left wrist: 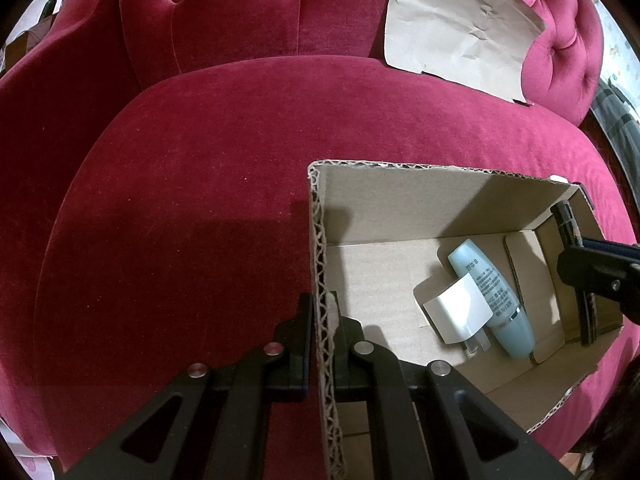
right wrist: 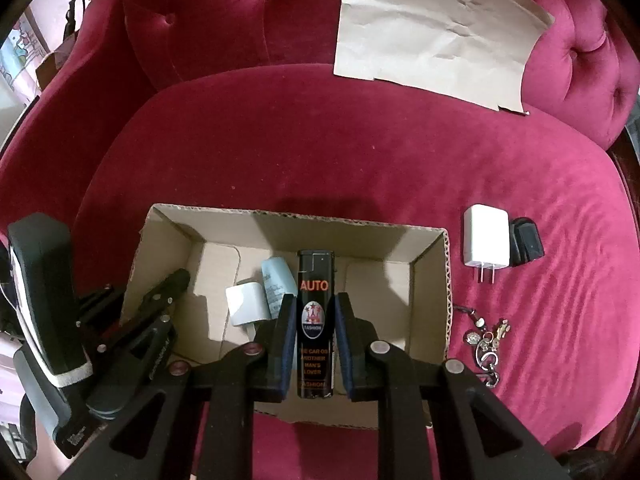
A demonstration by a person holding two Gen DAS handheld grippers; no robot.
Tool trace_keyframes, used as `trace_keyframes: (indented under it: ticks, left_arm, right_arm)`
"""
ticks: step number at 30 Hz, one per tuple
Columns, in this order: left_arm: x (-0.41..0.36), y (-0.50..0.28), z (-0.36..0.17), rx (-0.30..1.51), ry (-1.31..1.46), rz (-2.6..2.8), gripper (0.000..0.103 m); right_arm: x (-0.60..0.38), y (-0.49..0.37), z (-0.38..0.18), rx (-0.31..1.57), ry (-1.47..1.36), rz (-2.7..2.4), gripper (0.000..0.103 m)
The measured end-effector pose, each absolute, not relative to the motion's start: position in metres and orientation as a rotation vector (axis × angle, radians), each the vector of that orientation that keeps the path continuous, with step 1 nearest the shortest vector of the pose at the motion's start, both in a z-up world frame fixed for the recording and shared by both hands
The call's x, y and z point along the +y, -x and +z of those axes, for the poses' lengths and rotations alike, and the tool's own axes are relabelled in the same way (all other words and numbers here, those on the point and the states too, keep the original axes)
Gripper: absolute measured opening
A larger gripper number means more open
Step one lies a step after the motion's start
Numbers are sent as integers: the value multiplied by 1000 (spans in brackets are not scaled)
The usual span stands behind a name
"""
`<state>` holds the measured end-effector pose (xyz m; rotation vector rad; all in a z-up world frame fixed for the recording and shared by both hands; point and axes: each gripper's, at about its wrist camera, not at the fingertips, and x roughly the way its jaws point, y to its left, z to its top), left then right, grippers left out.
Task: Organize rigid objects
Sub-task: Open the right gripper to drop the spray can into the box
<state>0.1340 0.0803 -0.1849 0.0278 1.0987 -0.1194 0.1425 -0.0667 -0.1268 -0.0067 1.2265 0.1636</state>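
An open cardboard box (left wrist: pixel 400 208) (right wrist: pixel 430 280) sits on a red velvet seat. Inside lie a white charger (left wrist: pixel 460 306) (right wrist: pixel 246 304) and a pale blue tube (left wrist: pixel 496 296) (right wrist: pixel 276 280). My left gripper (left wrist: pixel 320 312) is shut on the box's left wall. My right gripper (right wrist: pixel 315 312) is shut on a black lighter (right wrist: pixel 315 320) marked AUTO and holds it upright over the box; the lighter also shows at the right of the left wrist view (left wrist: pixel 572 248). A second white charger (right wrist: pixel 485 240), a black adapter (right wrist: pixel 528 240) and a keychain (right wrist: pixel 488 344) lie on the seat right of the box.
A sheet of brown paper (left wrist: pixel 460 28) (right wrist: pixel 432 28) leans against the tufted backrest (left wrist: pixel 240 8). The seat cushion (left wrist: pixel 180 200) spreads left of and behind the box. The left gripper's body (right wrist: pixel 44 292) shows at the left edge.
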Motion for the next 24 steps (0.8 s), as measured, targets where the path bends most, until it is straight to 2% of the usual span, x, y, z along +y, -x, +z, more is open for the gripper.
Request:
trace_keyframes:
  ticks: [5, 6, 7, 8, 9, 10, 15, 24]
  left_arm:
    - [80, -134, -185, 1099, -28, -120, 6]
    - [80, -134, -185, 1099, -28, -120, 6]
    - [80, -134, -185, 1098, -28, -120, 6]
    - [80, -134, -185, 1098, -29, -119, 6]
    - [80, -134, -185, 1098, -29, -119, 6]
    - [80, -134, -185, 1098, -29, -119, 6]
    - [80, -133, -185, 1098, -30, -119, 6]
    - [79, -133, -184, 1098, -30, -119, 6]
  right_arm:
    - [-65, -143, -126, 1225, 11, 189, 23]
    - [-66, -142, -125, 1223, 11, 190, 36]
    - [-66, -143, -125, 1219, 9, 184, 56]
    - [-67, -143, -124, 1211, 6, 176, 66]
    - [-67, -144, -123, 1206, 5, 172, 82]
    - [-67, -143, -121, 1195, 4, 166, 93]
    - [-68, -144, -114, 1159, 24, 143, 100]
    - [-74, -142, -107, 1140, 28, 142, 100]
